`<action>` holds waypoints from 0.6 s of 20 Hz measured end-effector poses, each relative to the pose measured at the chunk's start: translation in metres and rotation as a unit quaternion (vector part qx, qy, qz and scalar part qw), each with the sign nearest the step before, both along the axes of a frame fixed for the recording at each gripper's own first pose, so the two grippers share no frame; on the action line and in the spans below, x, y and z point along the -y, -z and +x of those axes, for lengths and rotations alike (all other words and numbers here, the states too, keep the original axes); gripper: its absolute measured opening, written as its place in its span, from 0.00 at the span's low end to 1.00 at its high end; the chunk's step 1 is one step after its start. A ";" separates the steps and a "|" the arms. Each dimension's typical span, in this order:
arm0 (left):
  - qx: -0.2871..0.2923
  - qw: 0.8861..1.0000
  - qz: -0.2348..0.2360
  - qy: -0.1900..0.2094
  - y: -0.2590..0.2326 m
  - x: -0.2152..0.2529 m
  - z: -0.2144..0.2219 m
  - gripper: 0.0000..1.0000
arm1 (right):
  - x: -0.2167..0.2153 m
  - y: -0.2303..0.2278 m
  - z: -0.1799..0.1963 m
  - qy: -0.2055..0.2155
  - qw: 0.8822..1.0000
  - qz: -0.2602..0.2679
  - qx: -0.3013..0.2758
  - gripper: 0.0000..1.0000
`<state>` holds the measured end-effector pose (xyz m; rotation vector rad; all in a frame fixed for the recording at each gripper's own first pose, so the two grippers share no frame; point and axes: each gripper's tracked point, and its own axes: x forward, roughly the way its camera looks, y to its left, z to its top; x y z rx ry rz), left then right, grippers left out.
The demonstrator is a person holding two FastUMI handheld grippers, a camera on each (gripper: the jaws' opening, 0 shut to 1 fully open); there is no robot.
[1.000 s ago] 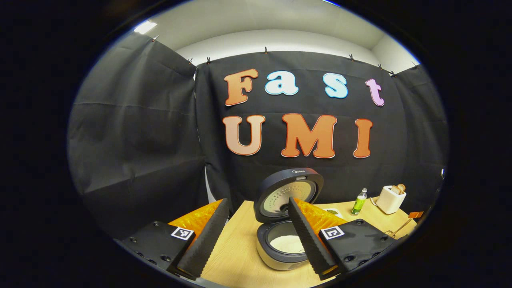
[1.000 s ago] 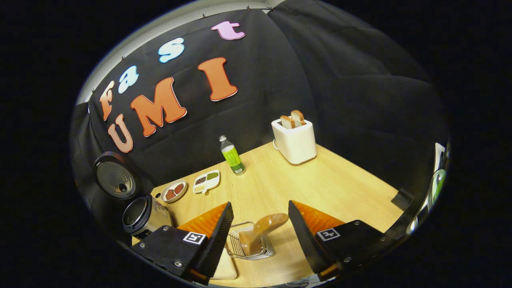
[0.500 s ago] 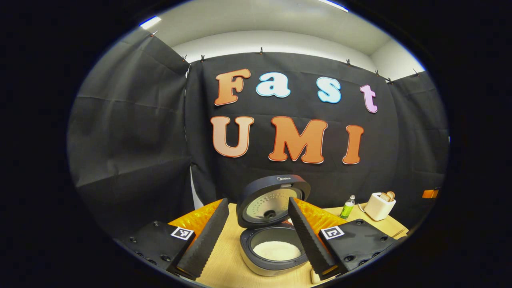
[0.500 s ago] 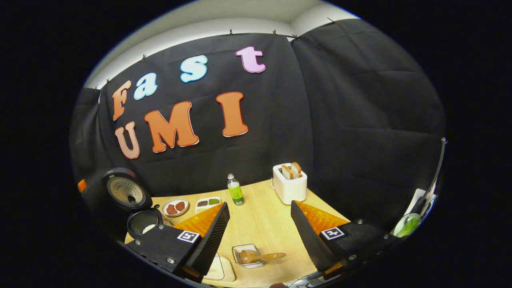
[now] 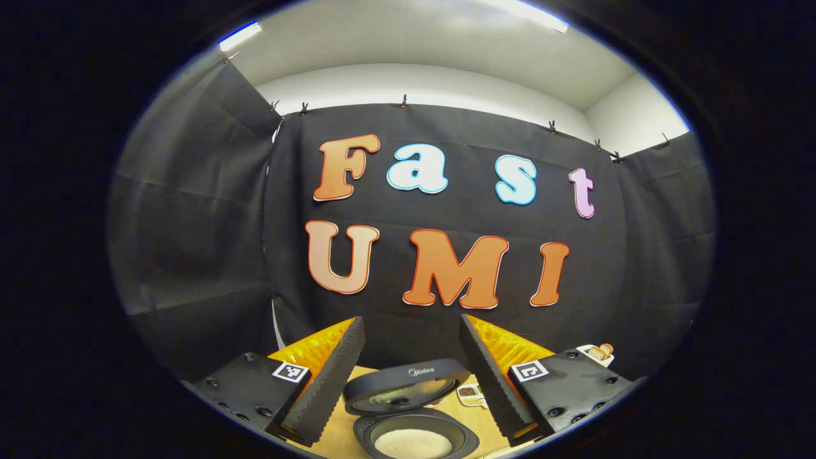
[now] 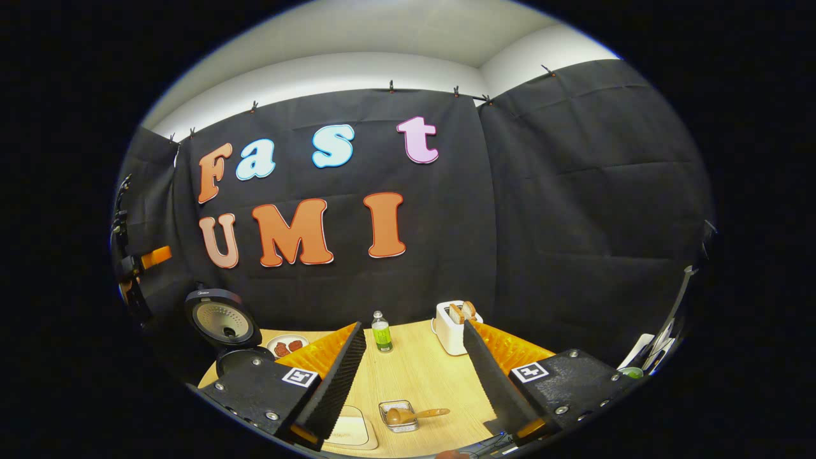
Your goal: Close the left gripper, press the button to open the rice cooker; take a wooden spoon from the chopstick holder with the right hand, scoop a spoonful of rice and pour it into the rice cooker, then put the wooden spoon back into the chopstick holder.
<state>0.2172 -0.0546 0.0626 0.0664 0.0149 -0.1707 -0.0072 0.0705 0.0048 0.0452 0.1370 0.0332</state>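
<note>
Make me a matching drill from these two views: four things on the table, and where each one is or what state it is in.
Things:
1. rice cooker
2. wooden spoon
3. toaster
4. green bottle

States:
a. holds bread slices
b. lid up, rice inside
c. stands upright beside the toaster
d. rests in the wire holder

Pairs: 1-b, 2-d, 3-a, 4-c

Rice cooker [image 5: 414, 433] base cut by frame bottom — toaster [image 5: 598, 352] half-hidden behind left gripper body.
</note>
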 end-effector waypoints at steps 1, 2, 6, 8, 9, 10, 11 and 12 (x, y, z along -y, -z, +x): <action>-0.002 1.000 0.004 0.005 -0.004 0.007 0.014 1.00 | -0.002 -0.003 -0.004 0.001 1.000 0.001 0.002 0.95; -0.008 1.000 0.009 0.012 -0.003 0.013 0.027 0.99 | -0.001 -0.006 -0.007 0.002 1.000 0.002 0.005 0.95; -0.055 0.998 0.011 0.021 0.019 0.021 0.075 0.98 | -0.003 -0.015 -0.019 0.010 1.000 -0.004 0.013 0.95; -0.076 0.997 0.032 0.006 0.040 0.013 0.098 0.98 | -0.005 -0.022 -0.024 0.011 1.000 -0.003 0.019 0.95; -0.090 0.995 0.040 0.001 0.054 0.009 0.108 0.99 | -0.006 -0.024 -0.025 0.011 1.000 -0.001 0.021 0.95; -0.107 0.993 0.041 -0.002 0.068 0.006 0.115 1.00 | -0.007 -0.026 -0.026 0.012 1.000 0.001 0.022 0.95; -0.127 0.991 0.037 -0.001 0.085 0.004 0.119 1.00 | -0.007 -0.026 -0.026 0.014 1.000 0.001 0.022 0.95; -0.147 0.989 0.035 -0.004 0.101 0.000 0.122 0.97 | -0.007 -0.025 -0.026 0.016 1.000 -0.002 0.021 0.95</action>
